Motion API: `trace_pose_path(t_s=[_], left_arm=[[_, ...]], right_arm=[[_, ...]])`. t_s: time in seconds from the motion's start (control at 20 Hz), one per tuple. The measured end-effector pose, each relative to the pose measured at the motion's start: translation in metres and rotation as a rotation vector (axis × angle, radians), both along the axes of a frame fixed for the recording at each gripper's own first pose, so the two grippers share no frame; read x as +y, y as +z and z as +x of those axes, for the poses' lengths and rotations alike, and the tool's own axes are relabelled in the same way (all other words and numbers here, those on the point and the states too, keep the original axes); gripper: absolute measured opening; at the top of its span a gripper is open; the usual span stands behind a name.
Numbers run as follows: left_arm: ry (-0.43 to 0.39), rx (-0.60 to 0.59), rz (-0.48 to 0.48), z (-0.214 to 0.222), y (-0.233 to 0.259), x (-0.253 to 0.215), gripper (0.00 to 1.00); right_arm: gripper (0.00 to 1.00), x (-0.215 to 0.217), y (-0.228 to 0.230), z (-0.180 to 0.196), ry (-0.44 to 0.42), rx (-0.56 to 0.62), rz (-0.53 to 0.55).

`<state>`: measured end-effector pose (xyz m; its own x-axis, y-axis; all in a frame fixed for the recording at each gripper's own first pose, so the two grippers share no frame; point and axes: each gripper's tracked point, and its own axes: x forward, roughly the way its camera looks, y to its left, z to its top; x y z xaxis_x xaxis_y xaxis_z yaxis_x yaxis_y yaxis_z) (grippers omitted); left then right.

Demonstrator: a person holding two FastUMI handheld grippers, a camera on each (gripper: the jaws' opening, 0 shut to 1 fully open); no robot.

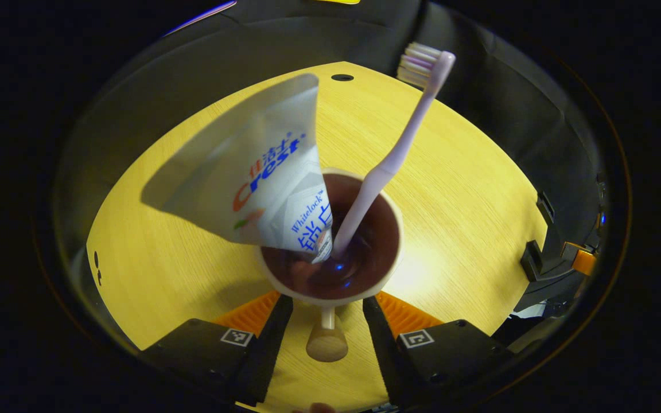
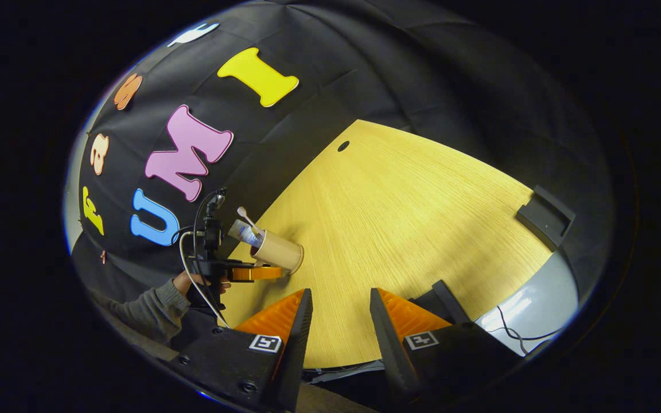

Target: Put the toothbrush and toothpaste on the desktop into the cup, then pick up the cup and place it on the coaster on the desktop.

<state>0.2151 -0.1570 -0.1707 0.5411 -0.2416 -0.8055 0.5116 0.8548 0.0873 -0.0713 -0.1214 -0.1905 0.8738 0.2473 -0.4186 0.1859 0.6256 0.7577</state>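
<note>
A cream cup (image 1: pixel 391 201) with a brown inside holds the white toothpaste tube (image 1: pixel 250 172) and the pale lilac toothbrush (image 1: pixel 399 149), both leaning out of it. My left gripper (image 1: pixel 329 298) points down at the cup, its fingers against the cup's sides and its tips hidden under the rim. A tan knob (image 1: pixel 326 343) on the cup's near side sits between the fingers. The right gripper view shows the cup (image 2: pixel 277 250) near the table's left edge with the left gripper (image 2: pixel 256 272) on it. I cannot tell whether the cup is lifted. My right gripper (image 2: pixel 341 292) is open and holds nothing.
The yellow wooden table (image 2: pixel 399 218) has a small dark hole (image 2: pixel 343 145) near its far edge. A black bracket (image 2: pixel 545 215) sits on its right edge. A hand in a grey sleeve (image 2: pixel 158 310) holds the left gripper. A cable (image 2: pixel 514 335) lies off the table's near right.
</note>
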Motion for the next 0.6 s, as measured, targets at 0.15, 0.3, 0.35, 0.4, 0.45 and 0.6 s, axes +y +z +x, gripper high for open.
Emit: trace_pose_path(t_s=[0.15,0.3,0.35,0.4,0.45,0.6], left_arm=[[-0.018,-0.054,-0.028,-0.008,0.015,-0.003,0.89],[-0.013,-0.096,-0.035,-0.018,0.027,0.002,0.95],[-0.004,-0.110,-0.041,-0.021,0.031,0.006,0.95],[0.006,-0.125,-0.056,-0.025,0.036,0.008,0.95],[0.013,-0.143,-0.080,-0.029,0.043,0.009,0.95],[0.049,-0.205,-0.141,-0.046,0.062,0.026,0.95]], right_arm=[[0.63,0.003,0.003,0.003,0.012,-0.004,0.003],[0.63,0.008,0.007,0.007,0.031,-0.009,0.002],[0.63,0.012,0.007,0.008,0.042,-0.010,0.000],[0.63,0.015,0.009,0.010,0.054,-0.013,-0.003],[0.63,0.019,0.010,0.012,0.067,-0.015,-0.006],[0.63,0.033,0.014,0.021,0.113,-0.021,-0.020]])
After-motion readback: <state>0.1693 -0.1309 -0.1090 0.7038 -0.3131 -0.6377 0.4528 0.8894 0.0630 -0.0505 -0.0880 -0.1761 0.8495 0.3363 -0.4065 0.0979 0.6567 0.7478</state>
